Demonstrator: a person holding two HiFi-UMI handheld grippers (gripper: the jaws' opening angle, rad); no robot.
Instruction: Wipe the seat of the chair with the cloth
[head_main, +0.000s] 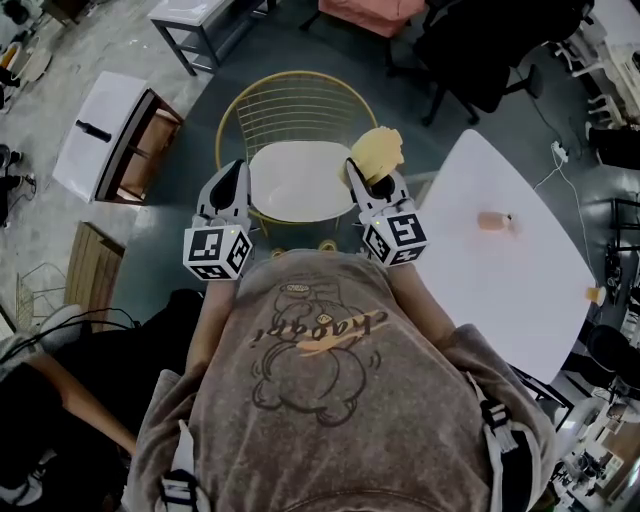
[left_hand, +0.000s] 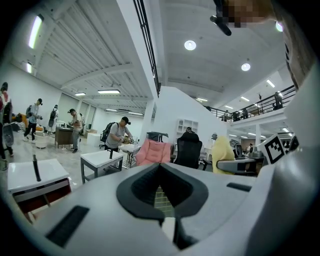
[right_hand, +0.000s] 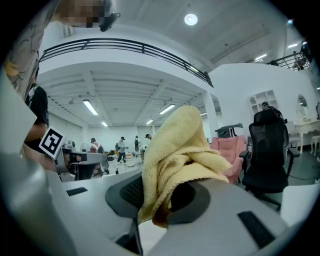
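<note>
A gold wire chair (head_main: 296, 110) with a white seat (head_main: 300, 180) stands right in front of me in the head view. A yellow cloth (head_main: 378, 152) is bunched in my right gripper (head_main: 362, 178), which is held at the seat's right edge; the right gripper view shows the cloth (right_hand: 175, 155) pinched between shut jaws. My left gripper (head_main: 233, 180) is held at the seat's left edge. In the left gripper view its jaws (left_hand: 167, 200) meet with nothing between them. Both grippers point upward, away from the seat.
A white table (head_main: 500, 270) stands to my right with a small pink object (head_main: 494, 221) on it. A white and wood cabinet (head_main: 115, 140) is at left, a grey bench (head_main: 205, 25) behind the chair, black office chairs (head_main: 480, 50) at the back right. People stand far off.
</note>
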